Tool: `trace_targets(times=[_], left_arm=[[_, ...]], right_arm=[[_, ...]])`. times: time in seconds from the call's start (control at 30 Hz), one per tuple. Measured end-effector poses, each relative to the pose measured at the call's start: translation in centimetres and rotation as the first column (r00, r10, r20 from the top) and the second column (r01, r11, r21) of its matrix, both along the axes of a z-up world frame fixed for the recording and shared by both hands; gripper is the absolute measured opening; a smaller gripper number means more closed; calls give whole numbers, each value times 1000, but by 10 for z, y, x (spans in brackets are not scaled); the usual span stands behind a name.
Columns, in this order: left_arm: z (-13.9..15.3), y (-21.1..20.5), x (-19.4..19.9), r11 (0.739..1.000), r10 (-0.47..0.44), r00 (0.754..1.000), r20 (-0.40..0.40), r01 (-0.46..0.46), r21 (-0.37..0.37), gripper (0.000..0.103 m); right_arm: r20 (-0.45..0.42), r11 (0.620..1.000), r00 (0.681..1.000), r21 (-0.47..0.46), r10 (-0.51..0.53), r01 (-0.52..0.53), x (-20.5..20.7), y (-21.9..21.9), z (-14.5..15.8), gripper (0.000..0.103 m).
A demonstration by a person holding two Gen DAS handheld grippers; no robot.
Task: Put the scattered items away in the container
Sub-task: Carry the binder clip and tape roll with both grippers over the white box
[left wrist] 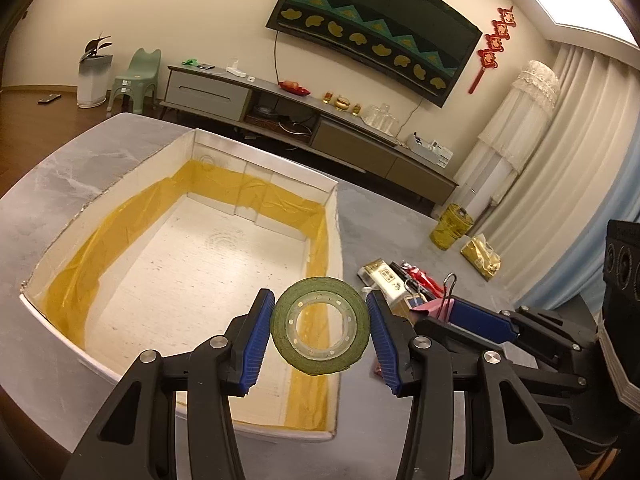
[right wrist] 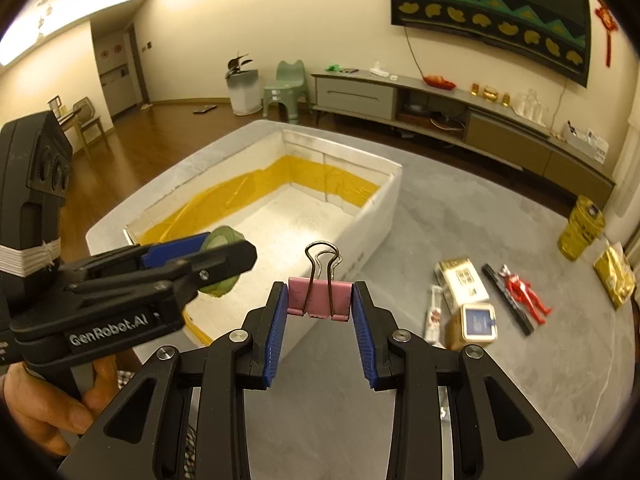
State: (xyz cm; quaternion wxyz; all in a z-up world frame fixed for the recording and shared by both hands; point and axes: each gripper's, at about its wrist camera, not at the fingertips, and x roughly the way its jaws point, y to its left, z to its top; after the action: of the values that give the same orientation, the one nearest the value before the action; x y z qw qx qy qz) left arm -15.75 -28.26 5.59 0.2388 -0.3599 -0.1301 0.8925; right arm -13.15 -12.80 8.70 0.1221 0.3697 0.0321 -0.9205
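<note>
My left gripper point(left wrist: 319, 296) is shut on a green tape roll point(left wrist: 281, 320), held upright above the near right part of the white box point(left wrist: 335, 216), which is lined with yellow tape. In the right wrist view the same tape roll point(right wrist: 224, 240) shows between the left gripper's blue pads point(right wrist: 176, 252), over the box's near corner. My right gripper point(right wrist: 320, 286) is shut on a pink binder clip point(right wrist: 316, 296) with its wire handles up, just outside the box's right wall point(right wrist: 380, 216). The clip point(left wrist: 434, 306) also appears beside the box in the left wrist view.
On the grey tabletop right of the box lie a red figure point(right wrist: 524, 288), a black strip point(right wrist: 508, 300), a white-and-gold carton point(right wrist: 462, 280), a small blue-labelled box point(right wrist: 476, 322), a thin packet point(right wrist: 434, 316), a gold can point(right wrist: 580, 228) and a gold pouch point(right wrist: 614, 278). A hand point(right wrist: 44, 408) holds the left gripper.
</note>
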Motion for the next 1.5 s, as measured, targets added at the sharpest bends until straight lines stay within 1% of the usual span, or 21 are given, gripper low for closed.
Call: trace_targets(times=[0.4, 0.77, 1.13, 1.37, 1.5], left_arm=[[3, -24, -24, 998, 45, 999, 4, -45, -40, 49], [-2, -37, -45, 997, 47, 997, 53, -44, -62, 49], [4, -34, -68, 993, 5, 996, 86, 6, -119, 49], [9, -27, -91, 990, -19, 992, 128, 36, -133, 49], [9, -24, -108, 991, -26, 987, 162, 46, -125, 49]], right_arm=[[-22, 998, 998, 22, 59, -58, -27, -28, 11, 34], [-15, 993, 995, 57, 102, -101, -55, -47, 7, 34], [31, 993, 993, 33, 115, -116, -93, -44, -3, 34], [79, 994, 991, 3, 111, -112, -116, -34, -12, 34], [109, 994, 988, -8, 111, -111, -130, -28, -19, 34]])
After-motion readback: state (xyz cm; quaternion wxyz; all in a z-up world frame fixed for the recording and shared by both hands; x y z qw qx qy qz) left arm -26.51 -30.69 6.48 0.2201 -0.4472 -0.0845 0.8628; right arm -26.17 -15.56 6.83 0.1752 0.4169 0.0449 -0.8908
